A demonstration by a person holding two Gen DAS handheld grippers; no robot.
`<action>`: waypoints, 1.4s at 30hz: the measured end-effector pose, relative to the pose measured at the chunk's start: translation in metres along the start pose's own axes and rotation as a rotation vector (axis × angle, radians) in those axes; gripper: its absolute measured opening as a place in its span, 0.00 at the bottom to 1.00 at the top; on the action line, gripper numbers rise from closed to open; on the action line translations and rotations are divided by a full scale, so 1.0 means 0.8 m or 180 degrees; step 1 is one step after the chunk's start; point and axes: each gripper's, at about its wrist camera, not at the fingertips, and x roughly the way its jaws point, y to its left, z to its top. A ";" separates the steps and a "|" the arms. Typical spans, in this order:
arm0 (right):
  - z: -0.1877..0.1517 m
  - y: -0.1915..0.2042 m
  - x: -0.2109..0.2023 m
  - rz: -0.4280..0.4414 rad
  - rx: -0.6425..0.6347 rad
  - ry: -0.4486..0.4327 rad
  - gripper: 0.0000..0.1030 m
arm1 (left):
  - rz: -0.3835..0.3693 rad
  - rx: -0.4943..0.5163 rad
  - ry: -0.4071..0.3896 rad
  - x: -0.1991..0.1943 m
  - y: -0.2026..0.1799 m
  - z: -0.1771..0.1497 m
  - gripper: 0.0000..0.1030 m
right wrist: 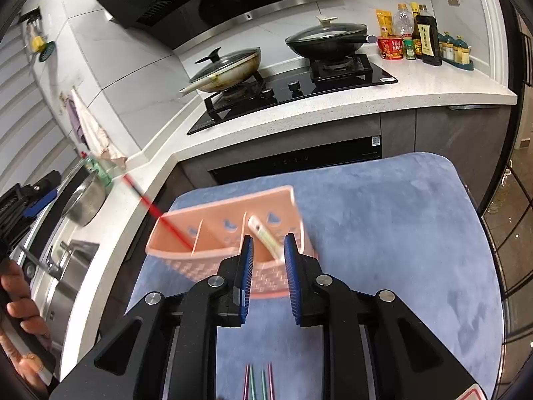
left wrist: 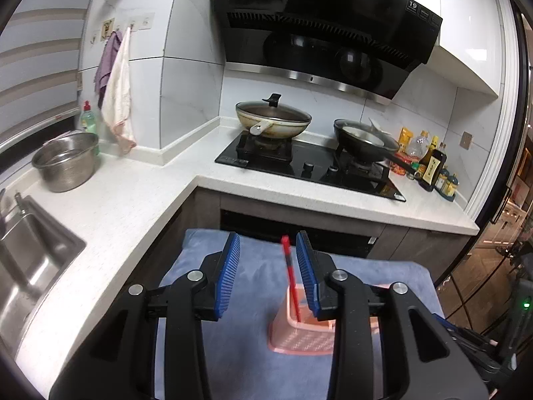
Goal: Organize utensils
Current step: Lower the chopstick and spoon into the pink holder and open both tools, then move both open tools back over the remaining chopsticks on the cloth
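Cloth [right wrist: 383, 220]: blue, plush | counter [left wrist: 133, 196]: white | stove [left wrist: 309, 163]: black

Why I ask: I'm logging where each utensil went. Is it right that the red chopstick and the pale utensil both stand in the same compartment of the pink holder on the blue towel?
Not the same compartment. In the right wrist view the red chopstick leans in the left end compartment of the pink holder, while the pale utensil sits further right, past a divider. The holder does stand on the blue towel.

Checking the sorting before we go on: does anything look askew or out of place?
The pink plastic utensil basket looks tilted on the blue towel. A red chopstick leans far out over its left end; coloured chopsticks lie outside.
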 end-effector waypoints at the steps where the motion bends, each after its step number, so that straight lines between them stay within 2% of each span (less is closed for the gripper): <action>1: -0.009 0.002 -0.010 0.0009 0.0001 -0.0001 0.19 | 0.0017 0.0006 0.0030 -0.007 0.002 -0.006 0.33; 6: -0.059 0.013 -0.059 -0.0071 -0.0105 -0.0027 0.21 | 0.0089 0.0051 0.0205 -0.043 0.017 -0.049 0.33; 10: -0.104 0.021 -0.090 -0.0146 -0.0214 -0.0045 0.30 | 0.0129 0.0083 0.0365 -0.067 0.029 -0.091 0.33; 18: -0.189 0.028 -0.126 -0.0245 -0.0301 0.0012 0.30 | 0.0155 0.0038 0.0637 -0.099 0.054 -0.167 0.33; 29: -0.292 0.018 -0.119 -0.0419 -0.0337 0.0318 0.30 | 0.0170 0.0120 0.0949 -0.120 0.058 -0.266 0.33; 36: -0.337 0.008 -0.102 -0.0453 -0.0329 0.0510 0.30 | 0.0186 0.0066 0.1158 -0.117 0.065 -0.312 0.33; 42: -0.360 -0.005 -0.091 -0.0490 -0.0274 0.0629 0.30 | 0.0193 0.0067 0.1293 -0.113 0.067 -0.340 0.33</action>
